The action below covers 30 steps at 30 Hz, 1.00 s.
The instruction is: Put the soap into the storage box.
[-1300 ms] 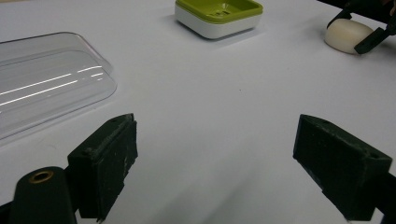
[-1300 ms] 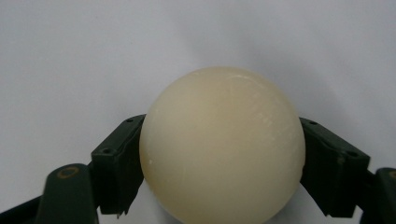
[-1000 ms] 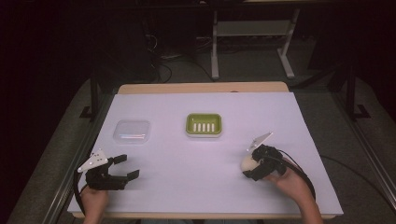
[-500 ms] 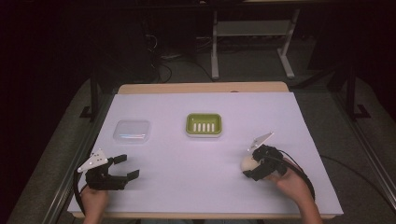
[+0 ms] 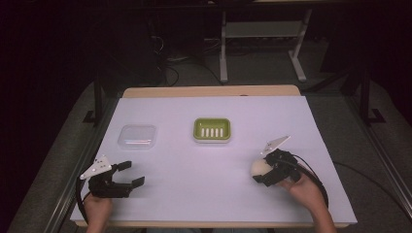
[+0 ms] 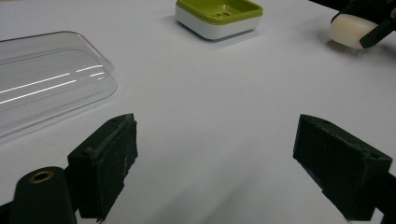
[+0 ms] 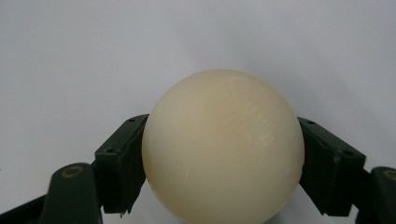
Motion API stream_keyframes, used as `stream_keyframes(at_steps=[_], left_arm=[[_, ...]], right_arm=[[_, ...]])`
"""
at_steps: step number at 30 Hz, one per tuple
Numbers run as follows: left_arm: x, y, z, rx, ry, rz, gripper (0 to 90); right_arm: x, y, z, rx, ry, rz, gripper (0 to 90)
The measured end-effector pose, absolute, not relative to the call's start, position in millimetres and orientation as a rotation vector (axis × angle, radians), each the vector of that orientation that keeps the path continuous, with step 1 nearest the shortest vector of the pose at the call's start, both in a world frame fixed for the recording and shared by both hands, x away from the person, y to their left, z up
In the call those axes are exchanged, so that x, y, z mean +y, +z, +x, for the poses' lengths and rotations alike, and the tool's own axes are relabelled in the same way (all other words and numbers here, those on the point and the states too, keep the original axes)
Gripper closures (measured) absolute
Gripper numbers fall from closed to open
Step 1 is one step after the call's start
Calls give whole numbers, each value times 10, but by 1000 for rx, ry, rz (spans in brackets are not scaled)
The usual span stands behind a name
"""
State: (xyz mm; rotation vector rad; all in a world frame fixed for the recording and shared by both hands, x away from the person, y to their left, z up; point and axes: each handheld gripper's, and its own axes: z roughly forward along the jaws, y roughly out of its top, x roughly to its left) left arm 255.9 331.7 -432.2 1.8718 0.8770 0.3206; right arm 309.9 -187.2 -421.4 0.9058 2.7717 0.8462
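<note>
Both jaws of the right gripper [image 5: 265,171] clamp the soap [image 5: 259,168], ready for the dish [image 5: 212,130] at eleven o'clock; the left gripper [image 5: 130,174] gapes wide.

The clear plastic lid [image 5: 138,136] lies left of the green-and-white soap dish [image 5: 211,130], both mid-table. The cream rounded soap bar [image 5: 259,168] sits nearer the person, right of both, between the jaws of the right gripper [image 5: 266,172].
</note>
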Motion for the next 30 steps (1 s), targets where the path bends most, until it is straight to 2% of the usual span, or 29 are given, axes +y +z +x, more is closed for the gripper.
stream_keyframes(at_steps=[30], left_arm=[[3335, -4321, 2555, 884, 317, 1859, 131]], right_arm=[[-1724, -3960, 3296, 2806, 899, 856, 237]])
